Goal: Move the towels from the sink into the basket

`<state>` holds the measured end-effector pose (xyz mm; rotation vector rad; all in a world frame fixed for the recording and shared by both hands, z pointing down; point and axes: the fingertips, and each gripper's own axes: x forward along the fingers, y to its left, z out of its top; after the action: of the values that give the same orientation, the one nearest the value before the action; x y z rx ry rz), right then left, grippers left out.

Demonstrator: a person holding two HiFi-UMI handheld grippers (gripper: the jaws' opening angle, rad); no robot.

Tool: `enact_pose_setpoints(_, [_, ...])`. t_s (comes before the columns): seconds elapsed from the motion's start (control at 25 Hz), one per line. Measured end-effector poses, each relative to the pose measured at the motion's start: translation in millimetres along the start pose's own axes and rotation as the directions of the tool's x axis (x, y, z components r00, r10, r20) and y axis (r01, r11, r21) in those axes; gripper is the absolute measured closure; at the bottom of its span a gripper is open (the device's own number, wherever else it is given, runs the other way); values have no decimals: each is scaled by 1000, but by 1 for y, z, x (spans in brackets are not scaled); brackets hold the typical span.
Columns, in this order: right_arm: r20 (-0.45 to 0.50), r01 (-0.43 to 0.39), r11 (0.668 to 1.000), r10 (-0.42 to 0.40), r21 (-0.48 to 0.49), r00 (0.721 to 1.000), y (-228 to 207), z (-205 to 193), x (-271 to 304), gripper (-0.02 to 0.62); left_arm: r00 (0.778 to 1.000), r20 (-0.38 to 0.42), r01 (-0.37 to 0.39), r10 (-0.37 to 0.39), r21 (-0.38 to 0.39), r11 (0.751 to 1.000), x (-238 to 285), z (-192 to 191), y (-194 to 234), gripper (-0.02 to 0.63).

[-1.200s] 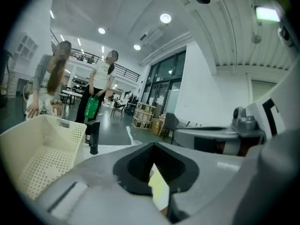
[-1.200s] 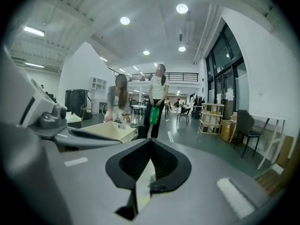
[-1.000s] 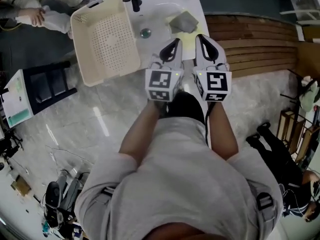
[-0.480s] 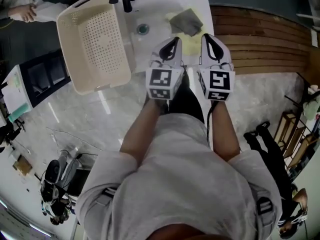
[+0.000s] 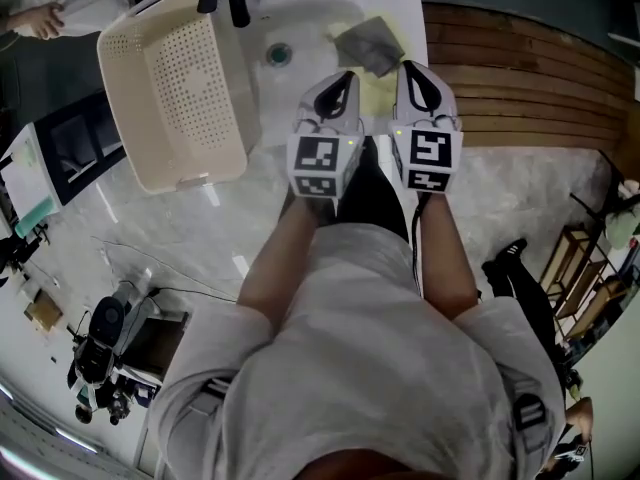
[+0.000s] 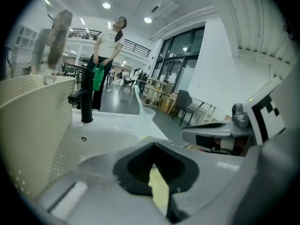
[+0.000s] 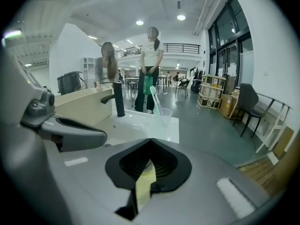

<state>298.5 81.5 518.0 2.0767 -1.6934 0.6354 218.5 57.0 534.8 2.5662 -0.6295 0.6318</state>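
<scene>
Left gripper (image 5: pixel 343 80): jaws pressed together, empty.
Right gripper (image 5: pixel 416 71): jaws pressed together, empty.
Yellow towel (image 5: pixel 378 90): in sink (image 5: pixel 300 23), beneath both tips.
Grey towel (image 5: pixel 368 44): just ahead of tips.
Basket (image 5: pixel 170 83): left of left gripper.

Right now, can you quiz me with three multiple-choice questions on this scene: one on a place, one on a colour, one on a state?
1. In the head view, the basket stands: A) left of the sink; B) right of it; C) inside it.
2. The towel on top is: A) red; B) grey; C) blue.
3. The basket is: A) full of towels; B) overturned; C) empty.
Answers: 1 A, it sits beside the basin's left edge. 2 B, it is grey and lies over a yellow towel. 3 C, its perforated floor shows bare.
</scene>
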Motion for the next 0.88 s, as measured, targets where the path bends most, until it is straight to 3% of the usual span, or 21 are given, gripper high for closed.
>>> enact_pose_setpoints(0.04, [-7,4,1000,-4,1,1000,-2,-2,4,585,1000,-3,-4,4,-2,1000,2,-1,1,591])
enact_pose_setpoints(0.12, [-25,-5,1000,5,23,1000,-4,-7,11,474,1000,-13,-9,9,-5,1000,5,-4,2,590])
enact_pose_setpoints(0.8, [-208,-76,997,73,-8,975,-8,-40,53,474,998,-41,-51,49,-48,998,18,-15,15,591])
enact_pose_setpoints(0.88, [-219,-73,997,64,-29,974,-10,-40,55,536,998,-40,-56,54,-52,997,19,-15,16,591])
